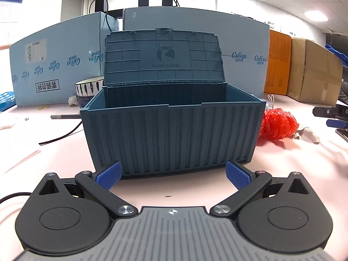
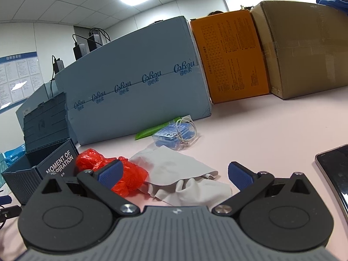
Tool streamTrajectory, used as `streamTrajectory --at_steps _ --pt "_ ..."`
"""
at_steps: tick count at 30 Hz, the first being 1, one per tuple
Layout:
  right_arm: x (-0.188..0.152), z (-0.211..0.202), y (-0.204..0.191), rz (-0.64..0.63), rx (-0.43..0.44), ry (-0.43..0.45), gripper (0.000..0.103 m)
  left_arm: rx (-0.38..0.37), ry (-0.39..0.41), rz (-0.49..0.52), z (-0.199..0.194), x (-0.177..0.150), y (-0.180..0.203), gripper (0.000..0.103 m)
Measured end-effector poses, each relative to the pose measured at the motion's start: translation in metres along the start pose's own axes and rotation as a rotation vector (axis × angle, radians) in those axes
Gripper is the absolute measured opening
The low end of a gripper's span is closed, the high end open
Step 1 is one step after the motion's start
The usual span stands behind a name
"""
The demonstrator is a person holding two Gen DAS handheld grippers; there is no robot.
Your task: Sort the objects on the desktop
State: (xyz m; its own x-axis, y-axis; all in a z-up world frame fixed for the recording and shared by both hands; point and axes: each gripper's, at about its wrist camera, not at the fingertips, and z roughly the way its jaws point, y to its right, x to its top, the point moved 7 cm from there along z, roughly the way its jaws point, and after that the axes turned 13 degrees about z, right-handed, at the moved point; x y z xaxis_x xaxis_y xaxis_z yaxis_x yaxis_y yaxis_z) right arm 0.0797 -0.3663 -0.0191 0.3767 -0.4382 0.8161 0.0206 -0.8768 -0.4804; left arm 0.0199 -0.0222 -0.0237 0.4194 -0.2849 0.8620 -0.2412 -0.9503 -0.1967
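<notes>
A dark teal container-shaped storage box (image 1: 169, 134) stands on the pink table with its lid (image 1: 164, 56) raised. My left gripper (image 1: 173, 175) is open just in front of its ribbed front wall, holding nothing. In the right wrist view the same box (image 2: 32, 169) sits at far left. A crumpled red plastic bag (image 2: 121, 174) and a grey cloth (image 2: 178, 171) lie just ahead of my right gripper (image 2: 175, 174), which is open and empty. Beyond the cloth lie a clear blue plastic case with a wire ring (image 2: 174, 136) and a green packet (image 2: 152, 131).
Light-blue cartons (image 1: 58, 61), an orange box (image 2: 230, 56) and a brown carton (image 2: 304, 47) wall the table's far side. A striped bowl (image 1: 89, 87), a black cable (image 1: 61, 137) and a dark pen (image 1: 65, 116) lie left of the box. A dark tablet (image 2: 335, 174) is at right.
</notes>
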Motion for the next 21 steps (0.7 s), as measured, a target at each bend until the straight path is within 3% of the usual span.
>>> streamTrajectory --at_steps 5,21 --pt "0.0 0.0 0.0 -0.001 -0.001 -0.002 0.103 0.016 -0.026 0.058 0.002 0.003 0.015 0.103" --pt "-0.001 0.005 0.0 -0.01 -0.015 -0.028 0.103 -0.08 -0.023 0.08 0.007 0.025 0.071 0.103"
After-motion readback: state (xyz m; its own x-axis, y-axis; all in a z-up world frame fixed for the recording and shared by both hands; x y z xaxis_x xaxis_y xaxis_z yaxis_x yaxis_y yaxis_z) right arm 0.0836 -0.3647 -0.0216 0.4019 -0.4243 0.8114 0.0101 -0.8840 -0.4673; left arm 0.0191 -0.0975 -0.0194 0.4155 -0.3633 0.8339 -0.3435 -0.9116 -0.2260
